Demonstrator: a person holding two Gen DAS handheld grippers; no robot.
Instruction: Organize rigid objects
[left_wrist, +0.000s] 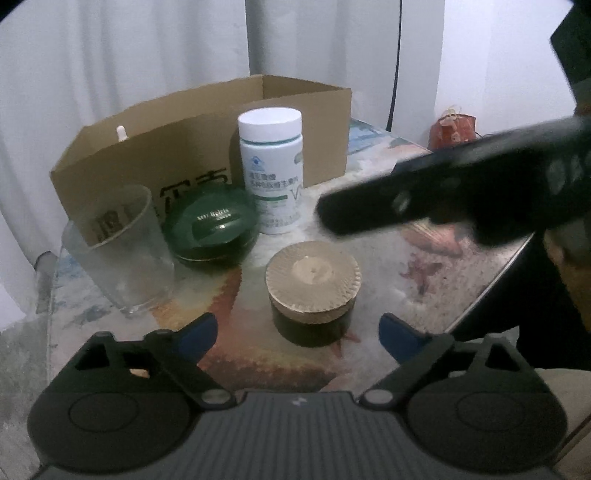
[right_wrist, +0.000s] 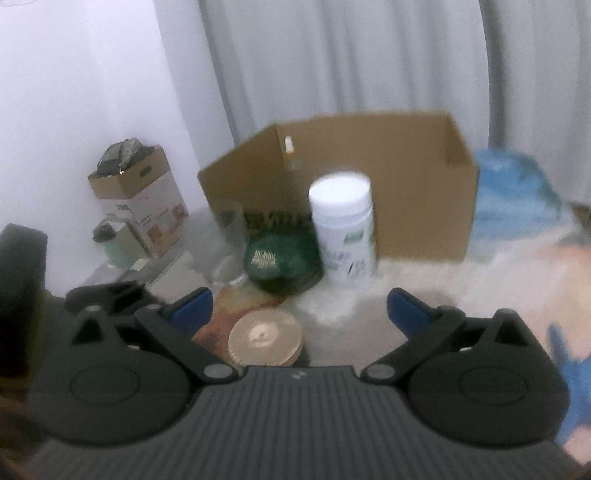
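Both claws are held wide with nothing gripped — left gripper (left_wrist: 295, 332) just short of the gold-lidded jar (left_wrist: 313, 291), right gripper (right_wrist: 300, 312) above the table (left_wrist: 461, 266) — white bottle (left_wrist: 271, 173) before the cardboard box (left_wrist: 177, 144).

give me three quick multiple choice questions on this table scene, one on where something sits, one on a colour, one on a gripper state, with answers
1. Where does the white-capped bottle stand?
A. inside the cardboard box
B. on the table in front of the cardboard box
C. on top of the green tin

2. What colour is the ribbed lid of the dark jar nearest the left gripper?
A. red
B. blue
C. beige

3. How do the left gripper's jaws stand?
A. shut on the glass
B. open and empty
C. shut on the jar

Answers:
1 B, the bottle rests on the tabletop with the cardboard box behind it.
2 C, the lid looks beige in both views.
3 B, the left gripper has its blue fingers spread wide, with the jar ahead untouched.
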